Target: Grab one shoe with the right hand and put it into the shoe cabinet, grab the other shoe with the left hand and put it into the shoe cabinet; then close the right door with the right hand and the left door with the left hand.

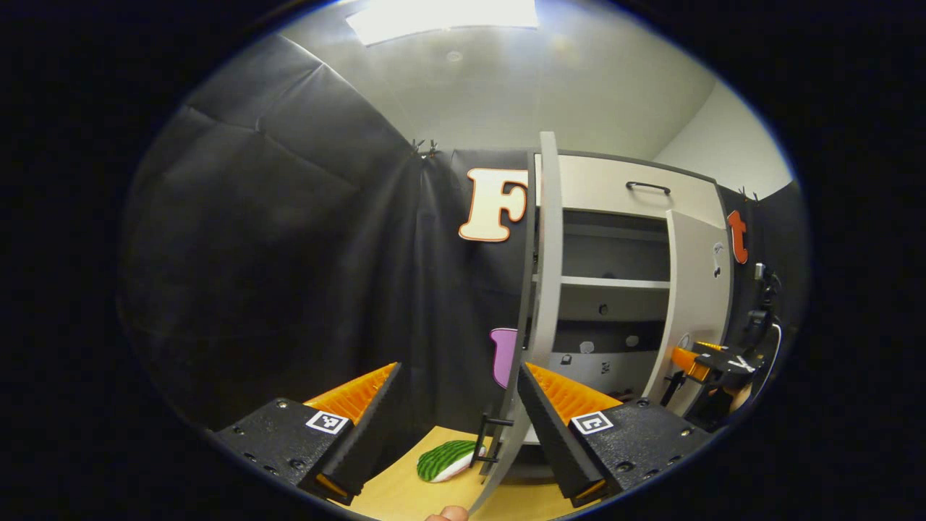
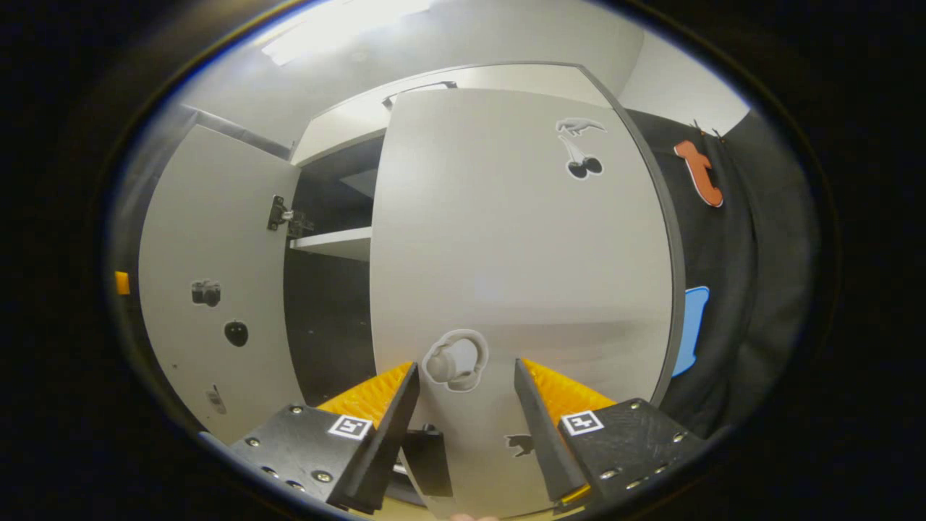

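While the left gripper (image 1: 457,405) stood spread and empty, the pale grey left door (image 1: 544,289) of the shoe cabinet (image 1: 615,188) ran edge-on past its inner finger. The right gripper (image 2: 463,405), spread too, faced the half-shut right door (image 2: 521,239). A green-and-white striped shoe (image 1: 445,460) lay on the tabletop (image 1: 391,492).

A staged recording booth, not a home. Black cloth wall (image 1: 289,239) hangs behind the shoe cabinet (image 1: 615,188). A ceiling light panel (image 1: 441,14) glows above it.

Pale grey cabinet doors (image 2: 521,246) with small stickers, green-and-white striped shoe (image 1: 446,460), light wooden floor (image 1: 405,496)
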Tool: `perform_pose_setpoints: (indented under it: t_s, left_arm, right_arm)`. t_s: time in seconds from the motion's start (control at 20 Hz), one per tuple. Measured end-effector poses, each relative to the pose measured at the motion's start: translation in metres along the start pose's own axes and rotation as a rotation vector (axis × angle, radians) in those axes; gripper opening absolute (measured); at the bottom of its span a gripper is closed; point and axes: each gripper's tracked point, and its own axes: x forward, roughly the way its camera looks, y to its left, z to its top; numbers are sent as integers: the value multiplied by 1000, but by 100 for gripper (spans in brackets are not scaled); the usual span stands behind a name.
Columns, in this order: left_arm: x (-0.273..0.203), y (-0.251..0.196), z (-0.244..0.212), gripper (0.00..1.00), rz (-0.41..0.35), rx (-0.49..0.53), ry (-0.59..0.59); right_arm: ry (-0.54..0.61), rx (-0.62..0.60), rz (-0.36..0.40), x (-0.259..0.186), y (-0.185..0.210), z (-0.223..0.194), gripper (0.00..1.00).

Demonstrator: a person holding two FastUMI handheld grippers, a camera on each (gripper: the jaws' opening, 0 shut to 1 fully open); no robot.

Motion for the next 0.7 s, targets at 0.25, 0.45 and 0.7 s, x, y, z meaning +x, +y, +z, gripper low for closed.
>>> perform_pose_setpoints:
  t_s: [0.25, 0.45, 0.7]
  left_arm:
    - [25, 6, -25, 93, -28, -10, 49]
    - [28, 4, -35, 93, -71, -2, 64]
    - [36, -10, -38, 94, -112, 22, 73]
  right_arm:
    - [-2, -62, -26, 4, -1, -3, 77]
    - [4, -71, -47, 4, -2, -3, 77]
    - [-26, -90, -94, -12, -15, 8, 80]
